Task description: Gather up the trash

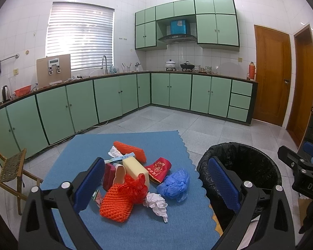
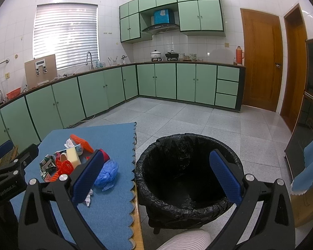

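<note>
A blue mat in a green-cabineted kitchen carries the trash pile ahead of the left gripper, spread empty. The right gripper, likewise spread, faces the black-lined bin; only its view shows a striped sleeve.

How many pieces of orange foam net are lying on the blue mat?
2. One orange foam net lies at the near edge of the pile, one orange net at the far edge. More may be hidden under the pile.
</note>
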{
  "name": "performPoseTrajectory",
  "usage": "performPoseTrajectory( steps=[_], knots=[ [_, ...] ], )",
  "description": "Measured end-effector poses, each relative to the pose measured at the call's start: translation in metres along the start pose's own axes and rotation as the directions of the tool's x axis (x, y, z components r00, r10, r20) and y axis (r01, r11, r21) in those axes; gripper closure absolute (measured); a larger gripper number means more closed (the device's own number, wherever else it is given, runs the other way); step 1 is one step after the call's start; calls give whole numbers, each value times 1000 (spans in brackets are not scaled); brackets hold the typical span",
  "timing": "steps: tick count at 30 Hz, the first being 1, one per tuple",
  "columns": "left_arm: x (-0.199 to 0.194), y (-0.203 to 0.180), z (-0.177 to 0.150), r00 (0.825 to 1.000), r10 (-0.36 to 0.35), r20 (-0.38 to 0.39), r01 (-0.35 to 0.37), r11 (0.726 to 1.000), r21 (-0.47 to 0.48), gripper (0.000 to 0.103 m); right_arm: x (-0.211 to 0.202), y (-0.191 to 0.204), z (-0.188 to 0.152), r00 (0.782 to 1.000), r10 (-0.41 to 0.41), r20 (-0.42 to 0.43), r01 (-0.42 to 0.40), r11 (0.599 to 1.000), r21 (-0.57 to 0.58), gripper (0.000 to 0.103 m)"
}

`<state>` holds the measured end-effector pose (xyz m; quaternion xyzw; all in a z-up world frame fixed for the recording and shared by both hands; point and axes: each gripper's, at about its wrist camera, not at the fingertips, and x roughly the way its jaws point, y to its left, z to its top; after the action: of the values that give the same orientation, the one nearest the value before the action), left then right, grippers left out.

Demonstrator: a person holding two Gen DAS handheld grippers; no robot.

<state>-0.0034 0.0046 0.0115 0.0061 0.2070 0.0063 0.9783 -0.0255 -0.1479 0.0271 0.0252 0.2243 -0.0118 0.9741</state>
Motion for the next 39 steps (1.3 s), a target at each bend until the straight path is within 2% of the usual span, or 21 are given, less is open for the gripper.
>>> performPoseTrajectory(
  steps=[39],
  knots=[
    [-2, -1, 0, 1000, 0, 2, 0, 1000, 1, 6, 1, -1, -3, 1000, 0, -2, 0, 1000, 7, 5]
  ],
)
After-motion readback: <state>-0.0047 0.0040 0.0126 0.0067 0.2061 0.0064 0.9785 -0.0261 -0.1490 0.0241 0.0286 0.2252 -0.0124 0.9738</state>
